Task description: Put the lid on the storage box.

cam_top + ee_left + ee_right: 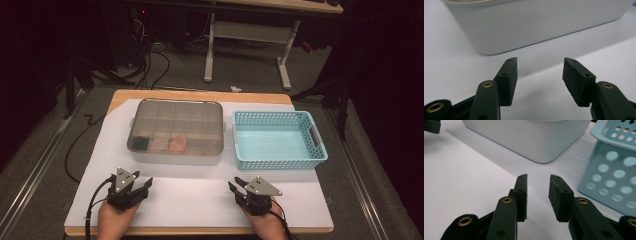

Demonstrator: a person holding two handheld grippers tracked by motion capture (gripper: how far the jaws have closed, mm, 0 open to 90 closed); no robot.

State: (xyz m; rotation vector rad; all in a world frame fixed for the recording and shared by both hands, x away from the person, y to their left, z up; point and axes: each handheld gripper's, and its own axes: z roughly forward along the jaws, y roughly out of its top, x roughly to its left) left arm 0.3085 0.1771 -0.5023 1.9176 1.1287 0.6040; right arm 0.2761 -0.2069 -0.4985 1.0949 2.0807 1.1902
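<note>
Setting: While both grippers are waiting low over the white paper sheet (200, 197) near the table's 6 o'clock edge, nothing is lying between either pair of jaws.
Left gripper (145, 184): its jaws are standing spread wide and empty, aiming toward 1 o'clock at the box's near wall, as the left gripper view (539, 72) is showing.
Right gripper (234, 183): its jaws are standing parted, more narrowly, and empty; the right gripper view (538, 187) is showing them aimed at the gap between box and basket.
Work piece: the shallow grey plastic compartment box with a clear lid (176, 131) is sitting at the sheet's centre, toward 12 o'clock of the left gripper.
Orientation: its long axis is running from 9 to 3 o'clock, lid facing up; small coloured contents are showing in the near row.
Neighbour: the light-blue perforated plastic basket (279, 156) is standing just beside the box at 3 o'clock, apart from it.
Technique, as a judgement: approaching the box squarely from both ends, keeping the jaws level with the lid's rim, is likely giving the surest hold.
</note>
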